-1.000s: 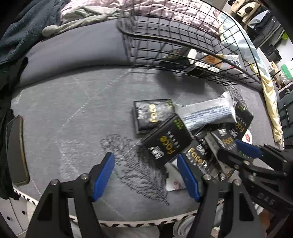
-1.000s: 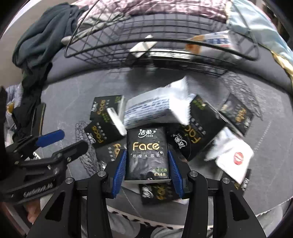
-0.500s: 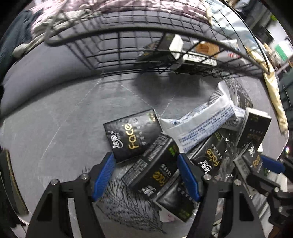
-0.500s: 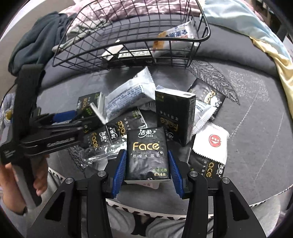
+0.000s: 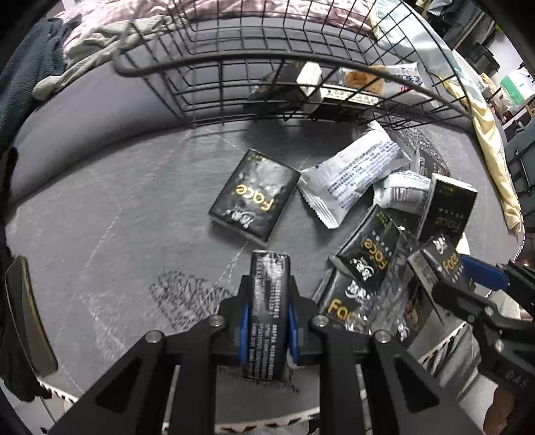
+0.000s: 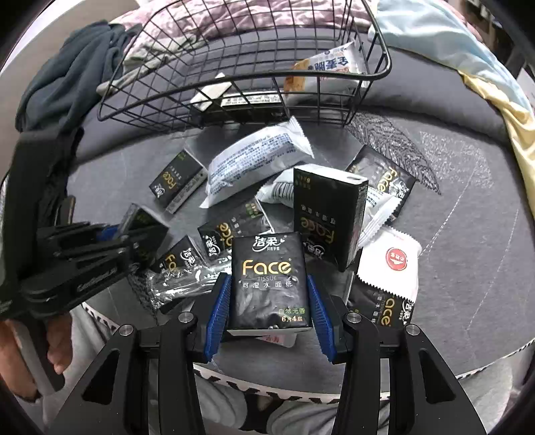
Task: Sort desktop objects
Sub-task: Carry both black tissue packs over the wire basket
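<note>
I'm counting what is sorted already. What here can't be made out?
- Wire basket contents: both views, mesh hides them; count unclear.
- Tissue packs under the pile: right wrist view, overlapping packs and wrap hide them.
- Pack in left hand-held gripper: left wrist view, edge-on, its face hidden.

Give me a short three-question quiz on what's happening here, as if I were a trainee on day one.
1. True or false: the left gripper, whose jaws have just been closing, is clamped on a black tissue pack held edge-on.
2. What does the right gripper hold? A) a white snack packet B) a black Face tissue pack C) nothing
3. Fill in: the wire basket holds some items, while several more tissue packs lie ____ it on the grey cloth.

Key
1. True.
2. B, the Face tissue pack, front side towards the camera.
3. Outside.
</note>
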